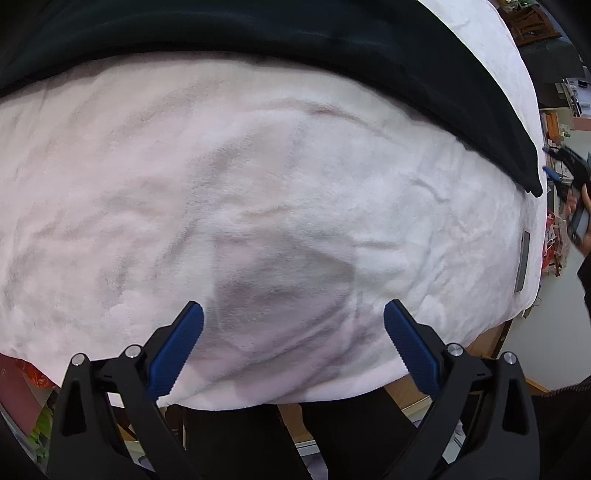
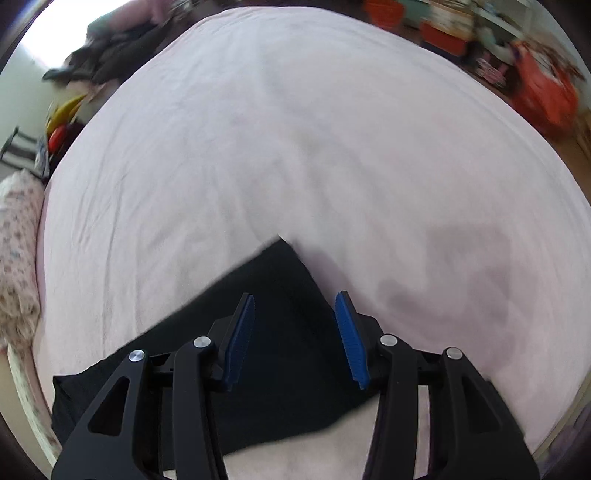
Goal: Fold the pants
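Observation:
The black pants (image 1: pixel 295 33) lie spread across the far side of a pale pink blanket (image 1: pixel 184 177) in the left wrist view, one end reaching the right edge. My left gripper (image 1: pixel 293 314) is open and empty above the blanket's near edge, well short of the pants. In the right wrist view a corner of the pants (image 2: pixel 273 295) lies flat on the blanket (image 2: pixel 295 129). My right gripper (image 2: pixel 295 299) is open just above this corner, its blue fingers (image 2: pixel 242 332) to either side, holding nothing. The right wrist view is blurred.
The blanket covers a bed whose wooden frame (image 1: pixel 487 343) shows at the lower right. The other gripper and hand (image 1: pixel 576 195) show at the right edge. A floral pillow (image 2: pixel 18 240) lies at the left; dark clothes (image 2: pixel 110 55) and orange items (image 2: pixel 546 88) lie beyond the bed.

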`<state>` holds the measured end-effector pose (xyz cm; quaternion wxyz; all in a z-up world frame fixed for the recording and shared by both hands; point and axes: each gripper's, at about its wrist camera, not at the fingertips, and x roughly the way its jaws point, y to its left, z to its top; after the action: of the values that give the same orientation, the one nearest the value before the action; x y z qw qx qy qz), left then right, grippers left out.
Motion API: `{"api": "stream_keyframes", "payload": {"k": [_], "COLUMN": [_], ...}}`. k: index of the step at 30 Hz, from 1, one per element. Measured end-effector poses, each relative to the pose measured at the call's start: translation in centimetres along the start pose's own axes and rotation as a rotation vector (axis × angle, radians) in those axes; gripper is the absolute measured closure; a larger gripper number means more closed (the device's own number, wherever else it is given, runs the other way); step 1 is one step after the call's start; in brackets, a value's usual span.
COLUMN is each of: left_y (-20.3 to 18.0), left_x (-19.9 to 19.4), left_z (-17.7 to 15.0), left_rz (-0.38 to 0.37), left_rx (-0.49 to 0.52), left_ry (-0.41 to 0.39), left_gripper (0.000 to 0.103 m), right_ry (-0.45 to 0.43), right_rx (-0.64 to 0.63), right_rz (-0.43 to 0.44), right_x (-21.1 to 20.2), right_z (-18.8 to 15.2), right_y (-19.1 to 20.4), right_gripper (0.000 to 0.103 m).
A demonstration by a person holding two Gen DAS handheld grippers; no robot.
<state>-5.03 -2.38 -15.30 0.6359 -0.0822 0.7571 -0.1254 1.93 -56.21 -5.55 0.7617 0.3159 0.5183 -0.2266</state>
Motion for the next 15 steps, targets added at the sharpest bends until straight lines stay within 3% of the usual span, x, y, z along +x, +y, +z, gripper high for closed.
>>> {"api": "stream_keyframes", "payload": {"k": [5, 6, 8, 11, 15], "left_y": [0.1, 0.1, 0.0, -0.3, -0.9], "left_x": [0.5, 0.7, 0.8, 0.9, 1.1], "left_z": [0.0, 0.1, 0.2, 0.3, 0.6], "left_rz": [0.006, 0.006, 0.004, 0.003, 0.002], "left_rx": [-0.033, -0.041, -0.05, -0.047, -0.041], "left_ry": [0.007, 0.009, 0.011, 0.01, 0.009], "left_gripper": [0.005, 0.005, 0.005, 0.005, 0.005], "right_ry": [0.09, 0.104, 0.086, -0.006, -0.015], "right_rx": [0.026, 0.038, 0.015, -0.032, -0.05], "right_rz": [-0.019, -0.005, 0.032, 0.063, 0.07], "right_x": [3.1, 3.6, 3.6, 2.0, 1.9], "right_z": [0.8, 0.7, 0.3, 0.6, 1.8], "right_y": [0.5, 0.4, 0.6, 1.5, 2.1], "right_gripper": [0.055, 0.063, 0.092, 0.094, 0.094]}}
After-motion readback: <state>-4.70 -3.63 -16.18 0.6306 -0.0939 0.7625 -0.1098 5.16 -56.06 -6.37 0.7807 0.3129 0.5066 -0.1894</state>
